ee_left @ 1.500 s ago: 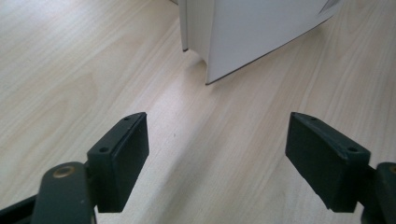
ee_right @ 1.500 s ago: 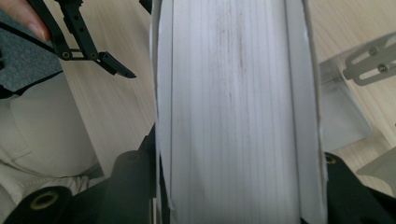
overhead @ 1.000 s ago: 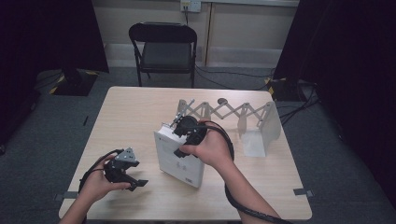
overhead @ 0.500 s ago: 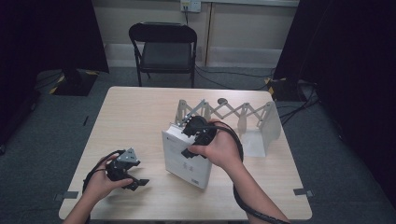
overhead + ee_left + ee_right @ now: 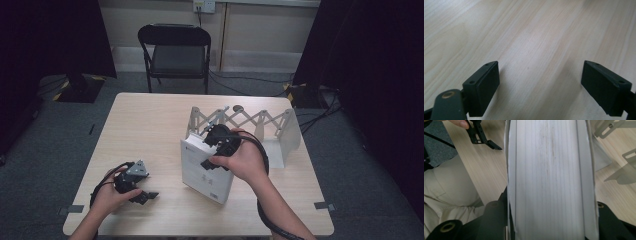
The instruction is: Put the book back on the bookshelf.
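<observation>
A thick white book (image 5: pixel 205 170) stands tilted on its edge at the middle of the table, and my right gripper (image 5: pixel 217 145) is shut on its upper part. In the right gripper view the book's page edge (image 5: pixel 551 177) runs up between the two black jaws, which press on both covers. My left gripper (image 5: pixel 142 196) rests low at the table's front left, open, its jaws pointing right. In the left gripper view its fingertips (image 5: pixel 485 86) stand wide apart over bare wood with nothing between them.
A grey expanding metal rack (image 5: pixel 250 125) stands just behind and to the right of the book. The light wooden table (image 5: pixel 145 125) has free room at its left and back. A black chair (image 5: pixel 175 50) stands beyond the far edge.
The right hand has carried the book a little to the right, toward the rack. The left gripper has stayed in place.
</observation>
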### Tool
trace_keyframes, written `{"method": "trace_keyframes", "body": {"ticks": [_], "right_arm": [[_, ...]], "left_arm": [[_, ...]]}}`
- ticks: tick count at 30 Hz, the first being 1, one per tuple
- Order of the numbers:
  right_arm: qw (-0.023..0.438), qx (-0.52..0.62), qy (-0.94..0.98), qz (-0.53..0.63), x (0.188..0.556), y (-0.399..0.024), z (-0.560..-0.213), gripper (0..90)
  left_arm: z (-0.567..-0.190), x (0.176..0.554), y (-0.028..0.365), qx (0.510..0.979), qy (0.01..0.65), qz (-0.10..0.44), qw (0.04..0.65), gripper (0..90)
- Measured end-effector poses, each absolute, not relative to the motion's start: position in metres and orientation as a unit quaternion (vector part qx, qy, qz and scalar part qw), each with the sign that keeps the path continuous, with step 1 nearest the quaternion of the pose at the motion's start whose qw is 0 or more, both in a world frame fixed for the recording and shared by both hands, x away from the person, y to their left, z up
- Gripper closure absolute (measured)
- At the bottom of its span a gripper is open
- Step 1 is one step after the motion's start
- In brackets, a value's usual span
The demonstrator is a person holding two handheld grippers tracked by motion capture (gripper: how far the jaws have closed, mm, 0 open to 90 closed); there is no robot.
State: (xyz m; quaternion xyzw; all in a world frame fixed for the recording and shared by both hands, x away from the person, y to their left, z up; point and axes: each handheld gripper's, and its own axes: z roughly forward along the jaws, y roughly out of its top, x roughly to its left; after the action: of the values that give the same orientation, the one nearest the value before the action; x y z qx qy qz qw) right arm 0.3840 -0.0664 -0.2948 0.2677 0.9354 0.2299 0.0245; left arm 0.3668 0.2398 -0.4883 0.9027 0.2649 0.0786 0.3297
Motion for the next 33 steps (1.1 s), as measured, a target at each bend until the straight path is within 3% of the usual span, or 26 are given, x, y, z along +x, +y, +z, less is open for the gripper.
{"method": "trace_keyframes", "body": {"ticks": [33], "right_arm": [[0.035, 0.299, 0.926, 0.226, 0.376, -0.114, -0.289, 53.7]], "left_arm": [[-0.5, 0.363, 0.251, 0.886, 0.242, 0.095, 0.383, 8.5]]}}
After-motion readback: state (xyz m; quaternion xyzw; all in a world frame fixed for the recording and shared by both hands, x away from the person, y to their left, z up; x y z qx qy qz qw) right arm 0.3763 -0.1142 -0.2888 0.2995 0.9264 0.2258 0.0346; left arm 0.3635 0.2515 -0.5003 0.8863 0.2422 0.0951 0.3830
